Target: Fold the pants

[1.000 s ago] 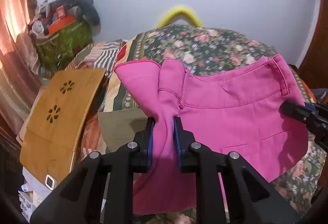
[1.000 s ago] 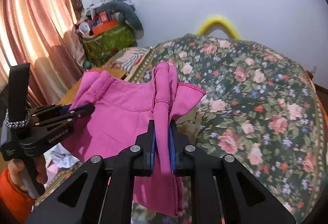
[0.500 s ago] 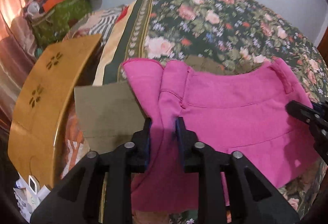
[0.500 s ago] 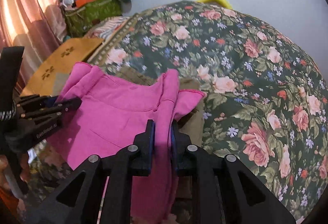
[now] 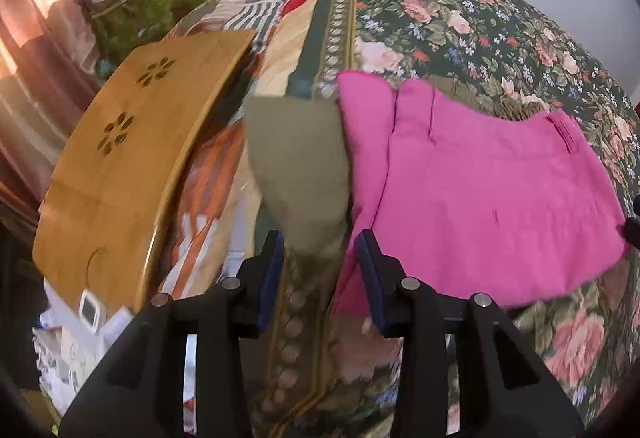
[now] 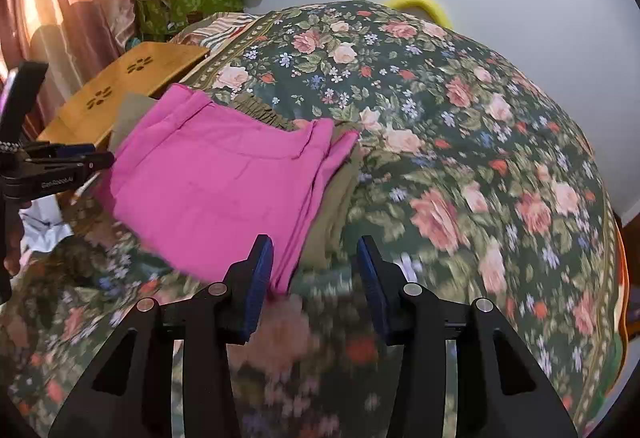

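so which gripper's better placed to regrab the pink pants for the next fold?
Right, probably. The right gripper stands open with the pink pants' near corner between its pads. The left gripper, also open, frames mostly the olive garment, the pink edge by one pad.

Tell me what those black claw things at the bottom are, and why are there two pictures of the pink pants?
Those are grippers, two-finger tongs a person holds, one in each hand. A small camera rides on each, so you get two views. One looks past the left gripper, the other past the right gripper. The pink pants lie folded on a flowery bedspread, on top of an olive-green garment. A wooden tray sits to the side. Both grippers have just been opening, and neither pinches the pants now.
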